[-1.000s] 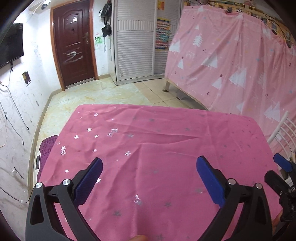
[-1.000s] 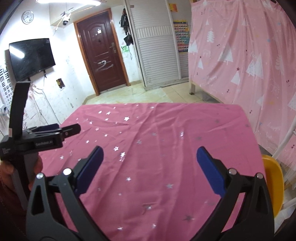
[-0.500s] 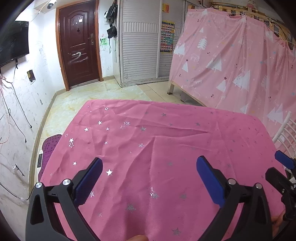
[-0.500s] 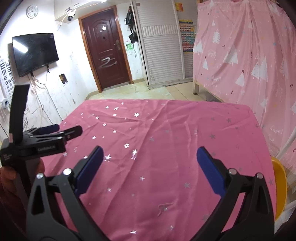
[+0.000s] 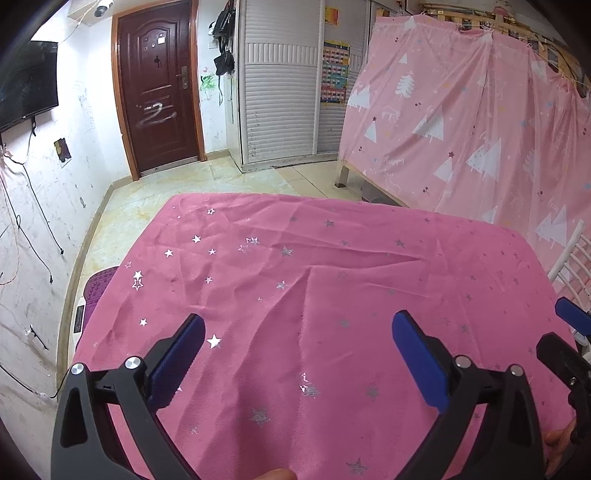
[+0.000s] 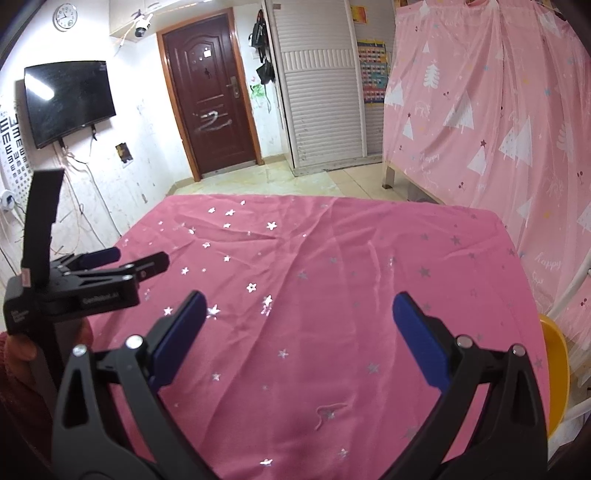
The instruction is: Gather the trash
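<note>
Tablecloth (image 6: 332, 295): pink, silver stars printed, wrinkled; no trash can be seen on it.
Curtain (image 6: 498, 110): "happy" is printed in white.
Door (image 6: 210, 103): white scrawl is seen.
Right gripper (image 6: 295, 321): jaws held apart, nothing clamped.
Left gripper (image 5: 297, 332): jaws held apart, nothing clamped; white lettering on its body is unreadable.

We count two grippers, a left gripper (image 5: 297, 349) and a right gripper (image 6: 299, 332), one pink star-print tablecloth (image 5: 332, 280), one brown door (image 6: 210, 99), one television (image 6: 68, 101) and one wall clock (image 6: 65, 17) at upper left.
</note>
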`<state>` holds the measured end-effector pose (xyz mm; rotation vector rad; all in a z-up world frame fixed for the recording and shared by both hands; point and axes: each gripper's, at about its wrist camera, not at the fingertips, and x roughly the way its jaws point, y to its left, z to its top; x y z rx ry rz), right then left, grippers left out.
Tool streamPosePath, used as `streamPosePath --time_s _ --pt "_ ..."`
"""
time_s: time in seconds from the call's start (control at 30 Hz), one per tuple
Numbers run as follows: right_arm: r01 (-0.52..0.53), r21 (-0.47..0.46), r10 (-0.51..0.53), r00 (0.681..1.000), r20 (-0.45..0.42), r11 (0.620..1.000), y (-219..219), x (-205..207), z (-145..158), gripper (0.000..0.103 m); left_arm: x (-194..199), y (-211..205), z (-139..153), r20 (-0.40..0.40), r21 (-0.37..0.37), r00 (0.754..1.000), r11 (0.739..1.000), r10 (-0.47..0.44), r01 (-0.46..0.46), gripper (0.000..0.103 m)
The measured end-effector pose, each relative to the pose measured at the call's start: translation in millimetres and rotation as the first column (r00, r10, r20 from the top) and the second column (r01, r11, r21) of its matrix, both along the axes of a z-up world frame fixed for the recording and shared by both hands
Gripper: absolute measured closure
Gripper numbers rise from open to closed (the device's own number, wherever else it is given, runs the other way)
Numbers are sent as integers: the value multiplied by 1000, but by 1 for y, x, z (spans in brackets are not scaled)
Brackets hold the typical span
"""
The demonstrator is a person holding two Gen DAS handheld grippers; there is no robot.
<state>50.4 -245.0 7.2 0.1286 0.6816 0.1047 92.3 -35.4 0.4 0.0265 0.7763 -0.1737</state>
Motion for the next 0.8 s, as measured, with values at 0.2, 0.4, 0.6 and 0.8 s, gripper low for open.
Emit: streamPosePath --time_s 0.2,0.4,0.6,0.8 --pt "1 0 -1 1000 0 1000 0 0 0 6 2 1 -1 -6 -4 1000 1000 2 -2 8" --pt "0 1 0 1000 0 1000 -1 0 0 6 4 2 0 -3 -5 1000 1000 1 -1 8" --pt "0 2 0 1000 -1 1000 -1 0 0 6 4 2 0 -3 -3 1000 1000 3 -3 8" --pt "0 2 0 1000 0 1000 -1 0 0 6 3 2 0 -2 -2 1000 1000 7 -7 8"
